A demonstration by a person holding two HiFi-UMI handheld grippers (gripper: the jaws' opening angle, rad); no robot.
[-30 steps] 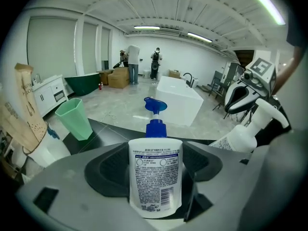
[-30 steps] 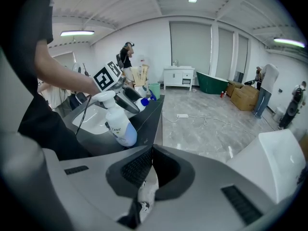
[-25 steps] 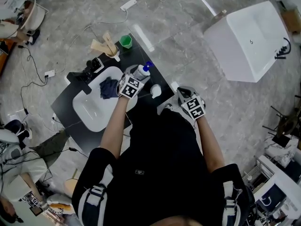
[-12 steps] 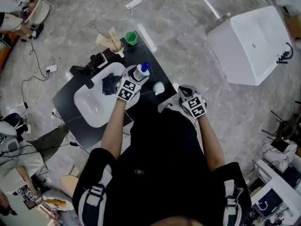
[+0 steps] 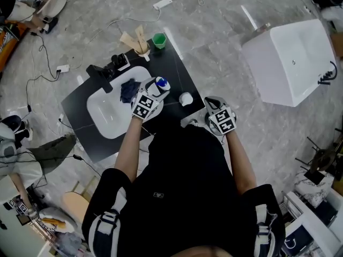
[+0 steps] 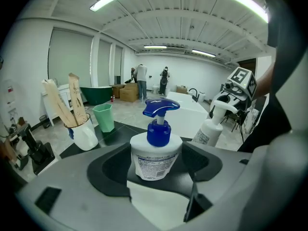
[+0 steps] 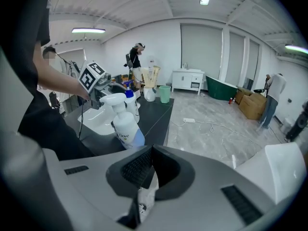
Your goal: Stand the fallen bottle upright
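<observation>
The left gripper (image 5: 151, 95) holds the bottle (image 6: 156, 154). It is a short white bottle with a blue pump head, and it stands upright between the two jaws, which press on its sides from left and right. In the head view the bottle is at the right edge of the white sink (image 5: 104, 114), just above the marker cube of this gripper. I cannot tell if its bottom touches the black counter (image 5: 177, 71) or hangs a little over it.

The right gripper (image 7: 147, 171) has its jaws closed together and nothing is between them. It is at the near right corner of the counter, well apart from the left one.

A second bottle, a white one with a white pump (image 5: 186, 98), stands upright on the counter between the two grippers. No gripper touches it.

In the sink lies a dark blue cloth (image 5: 127, 90), and a black tap (image 5: 101, 73) stands at the far side of the sink. At the far corner of the counter there are a green cup (image 5: 158, 40) and, beside it, a white cup with flat wooden sticks (image 5: 139, 44). A white bathtub (image 5: 292, 63) stands on the floor to the right, well apart from the counter.
</observation>
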